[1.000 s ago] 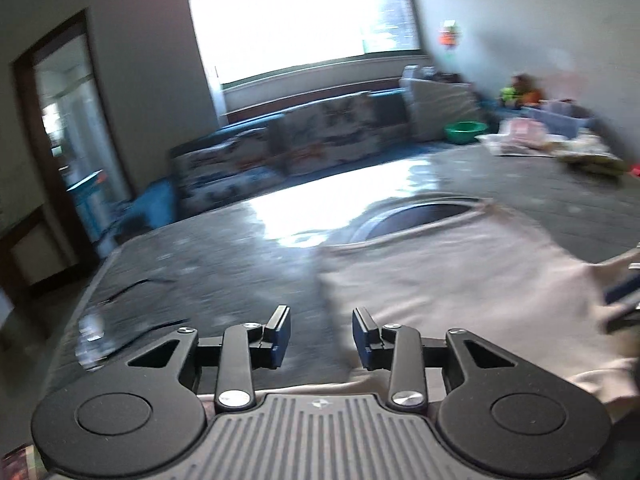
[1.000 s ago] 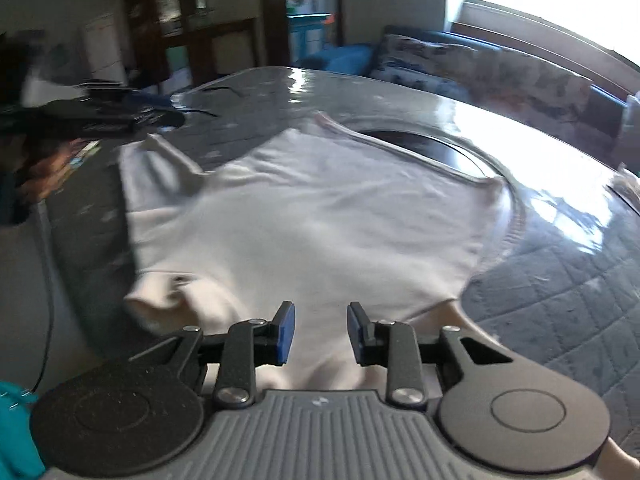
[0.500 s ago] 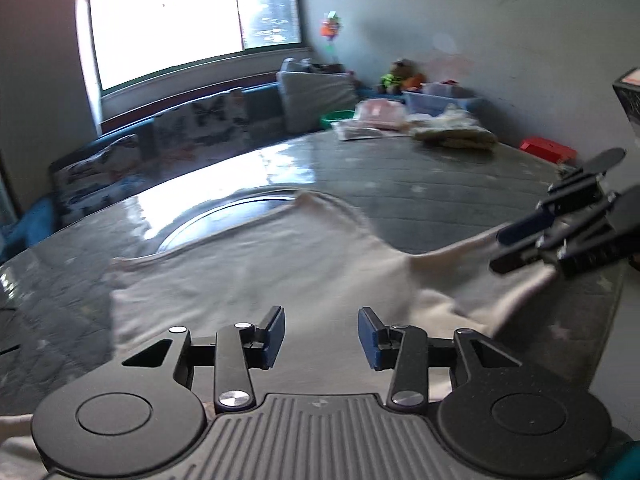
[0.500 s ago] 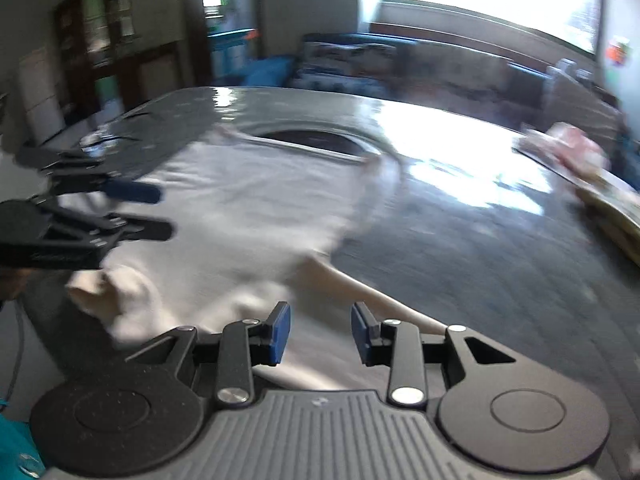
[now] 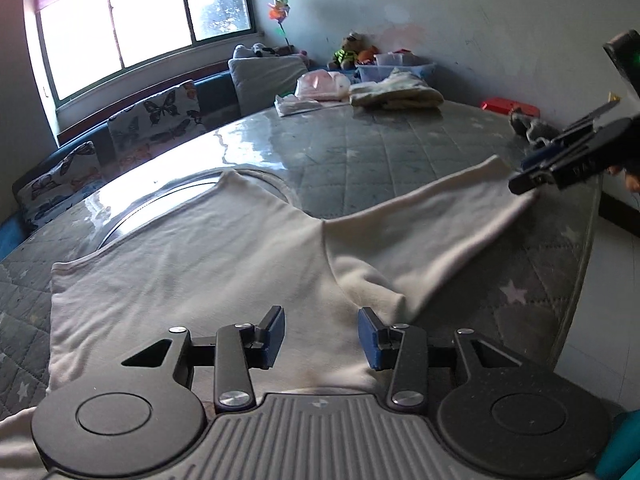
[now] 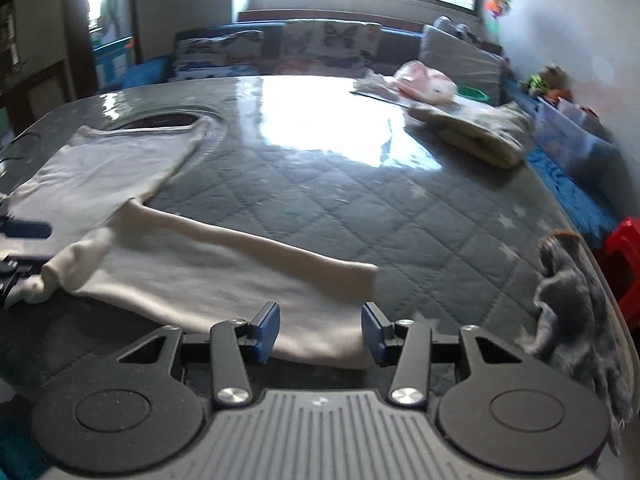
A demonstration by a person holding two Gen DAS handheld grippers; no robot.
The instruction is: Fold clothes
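Cream sweatshirt (image 5: 208, 264) lies spread across the quilted grey table (image 5: 400, 168), its body flat in front of my left gripper (image 5: 321, 334) and one long sleeve (image 5: 432, 232) stretched out towards the table's right edge. My left gripper hovers over the lower part of the body, blue pads (image 5: 276, 334) parted with cloth showing in the gap below them — nothing is pinched. From this camera my right gripper (image 5: 568, 162) shows at the far right, at the cuff end of that sleeve; whether it touches the fabric from this angle I cannot tell.

My right wrist camera settles the grip: my right gripper (image 6: 320, 334) has its jaws apart, and the sleeve's (image 6: 240, 276) cuff end lies on the table between and just beyond the pads (image 6: 269, 332), ungripped. The sleeve runs away to the left, where it bunches near the dark shape of my left gripper (image 6: 24, 236) at the frame edge. The sweatshirt's body (image 6: 100, 172) reaches back to a dark round opening (image 6: 156, 122) in the tabletop, partly covering it.

Elsewhere on the table: a folded yellowish garment (image 6: 476, 132) and a pink one (image 6: 424, 82) sit at the far side, well apart from the sweatshirt, and a crumpled grey cloth (image 6: 572, 312) rests at the right rim. Behind the table runs a sofa with butterfly-print cushions (image 5: 160, 114) under a bright window (image 5: 136, 20).
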